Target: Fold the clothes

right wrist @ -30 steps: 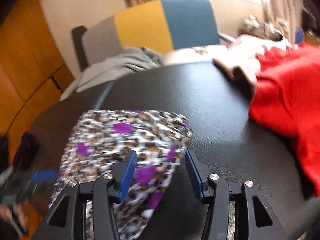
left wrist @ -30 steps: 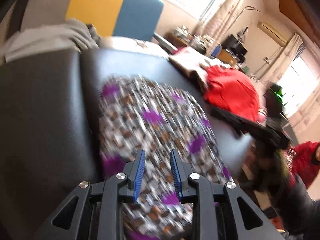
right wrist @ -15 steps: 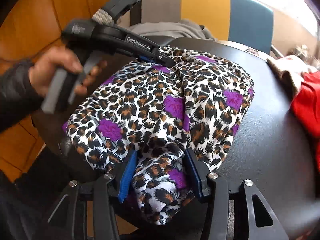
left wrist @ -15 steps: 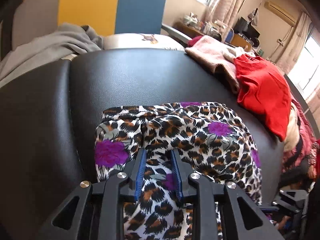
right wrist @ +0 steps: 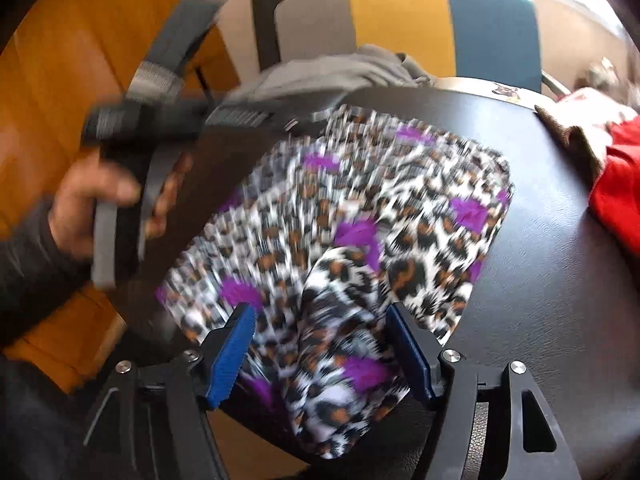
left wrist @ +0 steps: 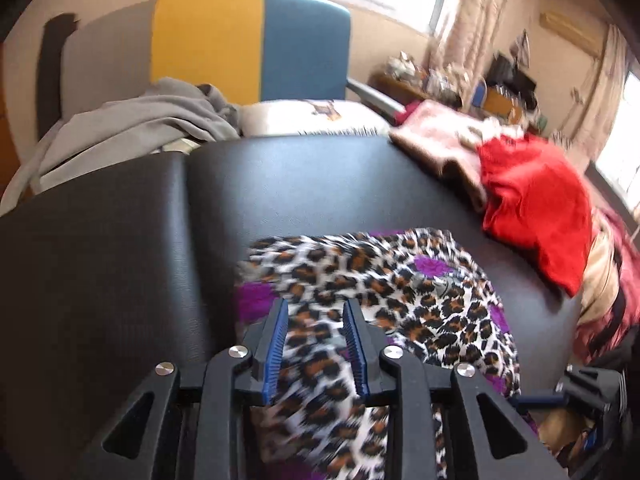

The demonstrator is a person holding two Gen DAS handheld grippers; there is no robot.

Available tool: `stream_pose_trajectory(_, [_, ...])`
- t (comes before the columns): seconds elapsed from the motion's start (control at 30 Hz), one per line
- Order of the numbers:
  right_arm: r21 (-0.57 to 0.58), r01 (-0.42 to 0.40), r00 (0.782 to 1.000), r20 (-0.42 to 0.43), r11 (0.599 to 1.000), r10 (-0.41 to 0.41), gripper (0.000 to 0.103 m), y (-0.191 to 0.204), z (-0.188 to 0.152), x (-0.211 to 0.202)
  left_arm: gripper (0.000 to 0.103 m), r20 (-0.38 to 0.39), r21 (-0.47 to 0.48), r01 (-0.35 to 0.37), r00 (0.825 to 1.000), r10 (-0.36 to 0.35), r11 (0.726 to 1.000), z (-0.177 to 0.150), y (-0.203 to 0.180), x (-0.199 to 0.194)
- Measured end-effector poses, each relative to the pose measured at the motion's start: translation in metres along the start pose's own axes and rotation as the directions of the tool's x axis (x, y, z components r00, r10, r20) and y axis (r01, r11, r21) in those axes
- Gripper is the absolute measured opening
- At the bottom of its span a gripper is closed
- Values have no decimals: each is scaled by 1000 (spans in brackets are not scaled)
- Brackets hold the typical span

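Note:
A leopard-print garment with purple flowers [left wrist: 384, 288] lies on the black padded table [left wrist: 120, 240], its near end hanging over the edge. My left gripper [left wrist: 316, 320] is over its near part, jaws a little apart with cloth between them. My right gripper [right wrist: 320, 328] is wide open around a hanging fold of the same garment [right wrist: 360, 216]. The left gripper and the hand holding it show at the left of the right wrist view [right wrist: 160, 120], blurred.
A red garment [left wrist: 536, 208] and a pink-brown one [left wrist: 440, 148] lie on the table's right side. A grey garment [left wrist: 132, 132] lies at the back by a yellow and blue chair [left wrist: 248, 44]. Orange wood panels [right wrist: 60, 80] stand at the left.
The left gripper has pulled away from the garment's far edge and its jaws have spread a little. The right gripper's jaws have opened wider. The garment has shifted on the table.

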State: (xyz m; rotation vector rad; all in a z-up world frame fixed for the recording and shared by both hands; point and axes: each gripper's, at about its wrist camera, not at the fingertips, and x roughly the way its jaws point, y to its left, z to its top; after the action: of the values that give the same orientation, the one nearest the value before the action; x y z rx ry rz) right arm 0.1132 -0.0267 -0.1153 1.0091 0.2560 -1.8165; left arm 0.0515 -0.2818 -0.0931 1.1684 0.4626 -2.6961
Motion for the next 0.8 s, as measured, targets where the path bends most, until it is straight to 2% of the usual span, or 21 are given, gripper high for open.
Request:
stream_pose_trajectory(0.03, [37, -22, 999, 35, 999, 21, 76, -5, 5, -10, 35, 11, -32, 13, 1000, -12, 999, -1, 10, -7])
stream_pose_trajectory(0.1, [141, -81, 993, 93, 987, 68, 103, -25, 12, -24, 42, 0, -92, 61, 998, -61, 994, -6, 32, -11])
stream_pose_trajectory(0.13, [191, -112, 988, 123, 975, 89, 103, -36, 16, -32, 43, -13, -118, 89, 996, -91, 989, -9, 42, -10])
stream_pose_trajectory(0.23, [332, -136, 988, 112, 933, 104, 103, -72, 24, -21, 44, -57, -165, 154, 985, -165, 974, -24, 60, 0])
stream_pose_trajectory(0.3, [376, -120, 992, 72, 919, 100, 103, -91, 28, -2, 47, -52, -187, 246, 964, -260, 951, -32, 65, 3])
stream_pose_trajectory(0.37, [408, -130, 991, 31, 904, 128, 103, -101, 30, 17, 52, -46, -181, 299, 949, -311, 937, -37, 64, 6])
stream_pose_trajectory(0.5, [409, -152, 988, 35, 900, 151, 103, -107, 35, 32, 53, -84, -186, 350, 925, -370, 918, -42, 60, 23])
stream_pose_trajectory(0.63, [409, -249, 967, 55, 878, 249, 103, -108, 44, 47, 55, -57, -205, 394, 909, -412, 896, -39, 60, 31])
stream_pose_trajectory(0.67, [402, -270, 961, 58, 875, 270, 103, -106, 45, 51, 55, -52, -216, 407, 903, -427, 888, -37, 60, 33])
stream_pose_trajectory(0.73, [382, -297, 953, 71, 875, 293, 103, -103, 47, 56, 55, -60, -253, 444, 880, -472, 860, -35, 59, 37])
stream_pose_trajectory(0.77, [378, -297, 954, 79, 877, 289, 103, -102, 47, 57, 54, -64, -265, 452, 873, -484, 852, -35, 58, 38])
stream_pose_trajectory(0.8, [365, -290, 957, 85, 885, 278, 103, -99, 46, 57, 43, -65, -270, 440, 879, -472, 856, -37, 56, 39])
